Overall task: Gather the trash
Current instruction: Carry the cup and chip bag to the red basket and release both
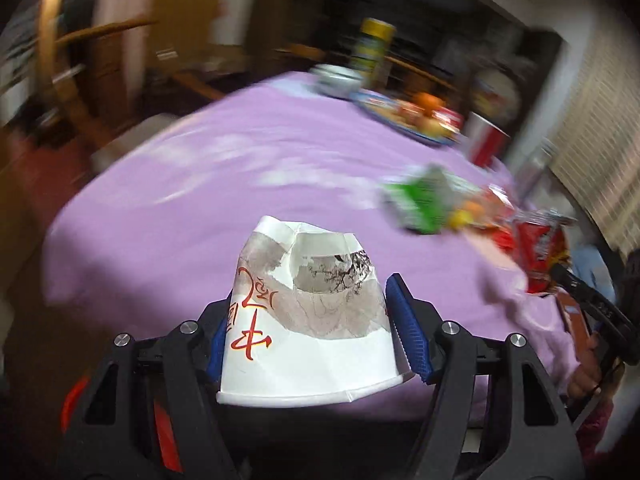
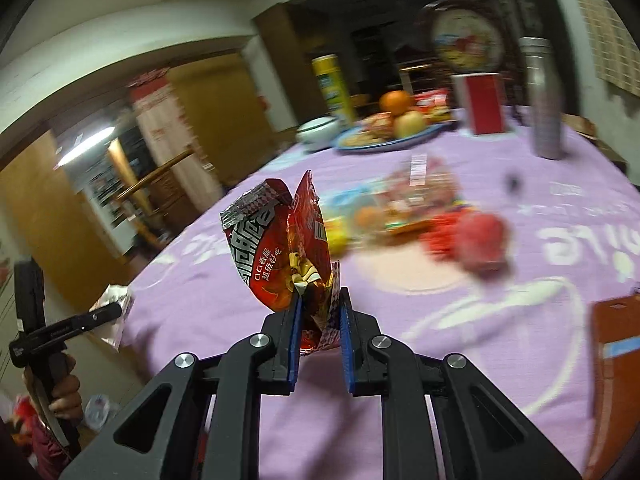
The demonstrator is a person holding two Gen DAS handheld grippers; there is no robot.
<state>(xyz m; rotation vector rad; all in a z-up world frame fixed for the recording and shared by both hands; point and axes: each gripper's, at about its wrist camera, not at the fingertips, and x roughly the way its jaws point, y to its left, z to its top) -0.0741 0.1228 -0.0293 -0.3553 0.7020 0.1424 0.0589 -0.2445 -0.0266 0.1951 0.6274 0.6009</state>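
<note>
A crushed white paper cup (image 1: pixel 316 320) with red writing and grey ink art sits upside down between the blue pads of my left gripper (image 1: pixel 308 300), which is shut on it above the purple tablecloth (image 1: pixel 224 200). A torn red snack wrapper (image 2: pixel 276 248) stands up out of my right gripper (image 2: pixel 320 296), pinched at its bottom edge. In the left wrist view the same red wrapper (image 1: pixel 540 248) shows at the far right. In the right wrist view the left gripper (image 2: pixel 100 314), held by a hand, shows at the table's left edge.
A blurred heap of litter lies mid-table: a green wrapper (image 1: pixel 420 200), small fruit and more packets (image 2: pixel 420 208). At the back stand a blue fruit plate (image 2: pixel 400 138), a white bowl (image 2: pixel 318 128), a yellow can (image 2: pixel 332 84), a red box (image 2: pixel 484 104) and a silver bottle (image 2: pixel 544 100).
</note>
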